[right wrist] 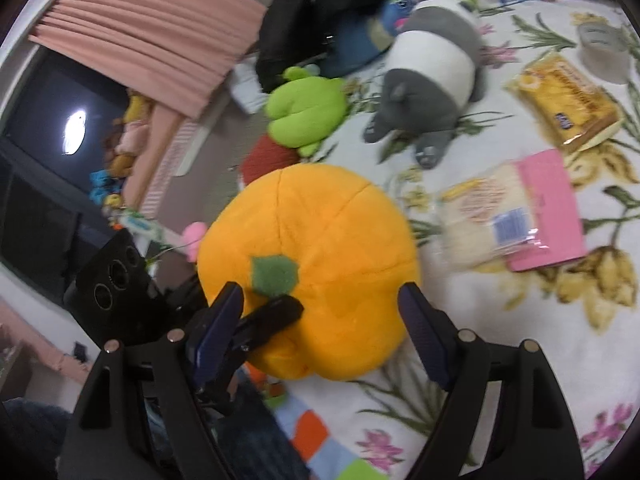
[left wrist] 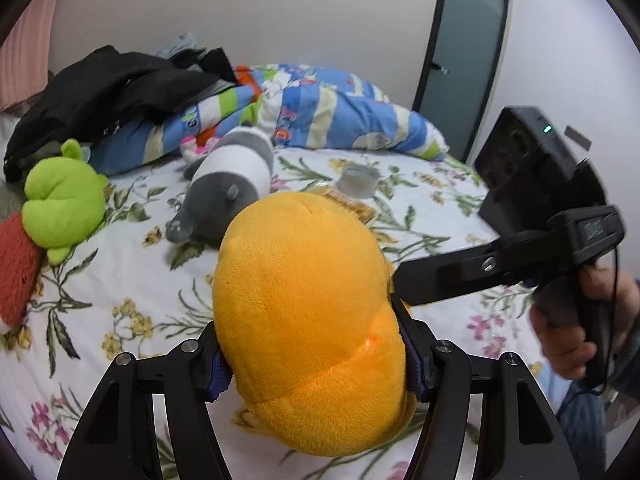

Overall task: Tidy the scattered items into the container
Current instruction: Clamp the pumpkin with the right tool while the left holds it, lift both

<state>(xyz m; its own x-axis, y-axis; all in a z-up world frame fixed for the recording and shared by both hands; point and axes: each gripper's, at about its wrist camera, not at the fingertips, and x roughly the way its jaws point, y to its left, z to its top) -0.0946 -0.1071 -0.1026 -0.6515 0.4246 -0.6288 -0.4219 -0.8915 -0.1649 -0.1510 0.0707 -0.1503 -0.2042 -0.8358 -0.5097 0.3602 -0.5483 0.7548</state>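
floral bedsheet (left wrist: 132, 292) still carries the panda plush (left wrist: 228, 184), green plush (left wrist: 64, 204) and snack packets (right wrist: 560, 100); no container shows, left gripper (left wrist: 316, 364) jaws clamp the orange pumpkin plush (left wrist: 304, 320), right gripper (right wrist: 320, 320) jaws apart.

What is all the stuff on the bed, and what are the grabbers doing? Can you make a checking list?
Surface: flowery bedsheet.
Job's things: orange pumpkin toy held; panda toy, green toy, yellow packet, pink packet lying loose; container: nothing seen.
Clutter: black jacket, striped quilt, cup.
Grippers: left gripper shut on the pumpkin; right gripper open around it.
Cables: thin black cable by the right hand.
Surroundings: pink curtain, door.
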